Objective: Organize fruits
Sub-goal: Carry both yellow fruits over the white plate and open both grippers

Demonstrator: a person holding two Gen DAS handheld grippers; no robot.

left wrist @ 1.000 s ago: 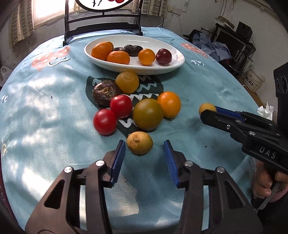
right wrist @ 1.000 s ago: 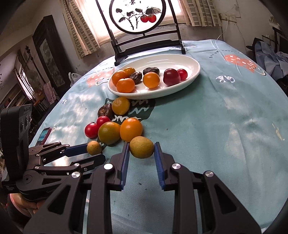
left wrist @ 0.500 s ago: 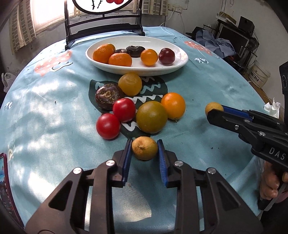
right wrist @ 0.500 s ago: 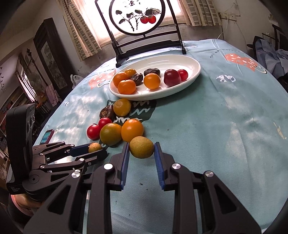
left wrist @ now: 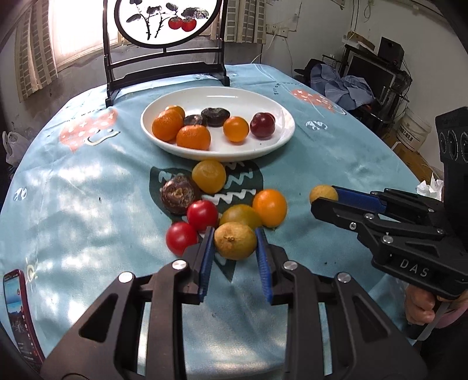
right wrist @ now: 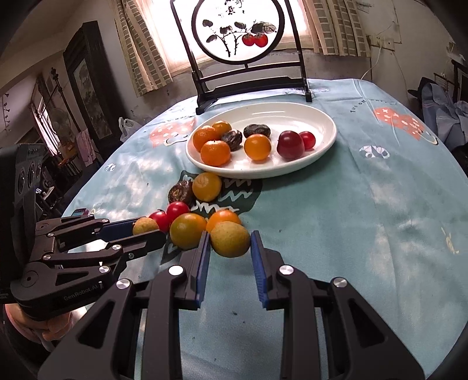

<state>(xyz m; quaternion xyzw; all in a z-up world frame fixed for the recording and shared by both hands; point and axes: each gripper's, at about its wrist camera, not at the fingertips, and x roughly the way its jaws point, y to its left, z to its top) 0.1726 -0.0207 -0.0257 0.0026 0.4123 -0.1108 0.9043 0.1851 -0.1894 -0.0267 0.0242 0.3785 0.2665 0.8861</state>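
Note:
My left gripper [left wrist: 234, 248] is shut on a small yellow-brown fruit [left wrist: 235, 240] and holds it above the blue tablecloth. My right gripper [right wrist: 229, 248] is shut on a similar yellow fruit [right wrist: 230, 239], also seen from the left wrist [left wrist: 323, 193]. Loose on the cloth lie two red tomatoes [left wrist: 201, 214], a dark brown fruit [left wrist: 177, 197], a yellow-green fruit [left wrist: 240, 215] and two orange fruits [left wrist: 269, 207]. The white oval plate [left wrist: 263, 99] behind them holds several oranges, dark fruits and a red plum [left wrist: 262, 125].
A dark wooden stand with a round painted screen [left wrist: 166, 26] rises behind the plate. A red phone [left wrist: 17, 307] lies at the table's left front edge. Clutter, a bucket and shelves stand beyond the table at right.
My left gripper closed on the yellow-brown fruit and lifted it. My right gripper stayed shut on its fruit and rose with it. Both views now look higher over the table.

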